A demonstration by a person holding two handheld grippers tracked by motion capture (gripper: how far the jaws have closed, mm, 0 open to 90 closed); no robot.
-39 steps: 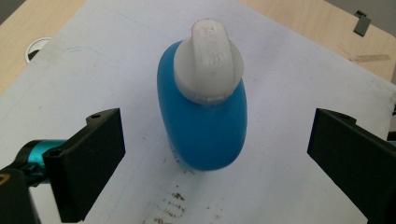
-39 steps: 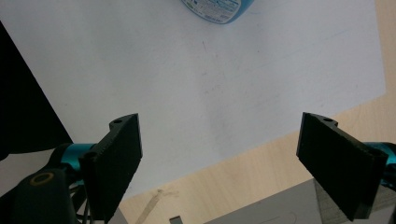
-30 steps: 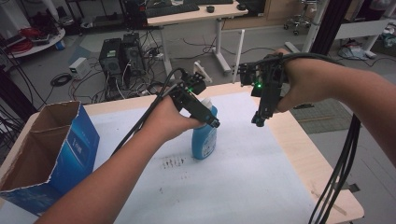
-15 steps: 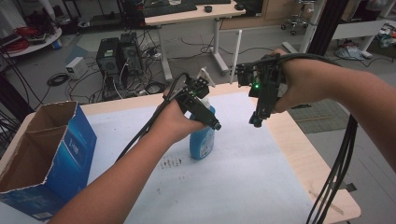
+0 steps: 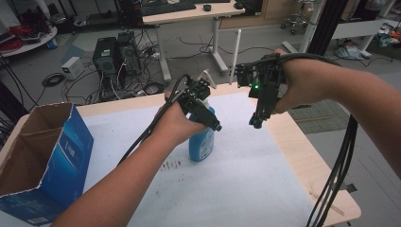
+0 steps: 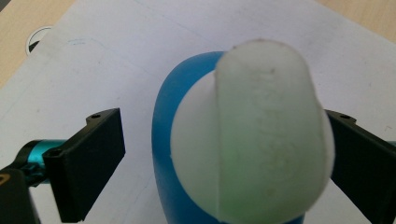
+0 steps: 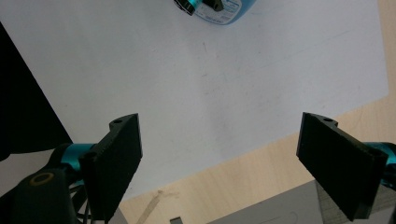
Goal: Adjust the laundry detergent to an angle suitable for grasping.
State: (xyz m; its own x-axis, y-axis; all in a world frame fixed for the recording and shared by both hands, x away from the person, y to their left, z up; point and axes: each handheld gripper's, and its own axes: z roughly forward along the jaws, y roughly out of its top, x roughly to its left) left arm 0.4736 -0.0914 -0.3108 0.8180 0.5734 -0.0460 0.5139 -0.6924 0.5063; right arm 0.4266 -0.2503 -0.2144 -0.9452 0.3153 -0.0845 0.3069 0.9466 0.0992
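Left gripper view had my left claw (image 6: 219, 154) open astride the blue spray bottle (image 6: 196, 140) standing on the white-papered bench (image 5: 265, 189), pads not yet pressing. My right claw (image 7: 233, 163) hung open, empty. Next, I judged: close on the neck.
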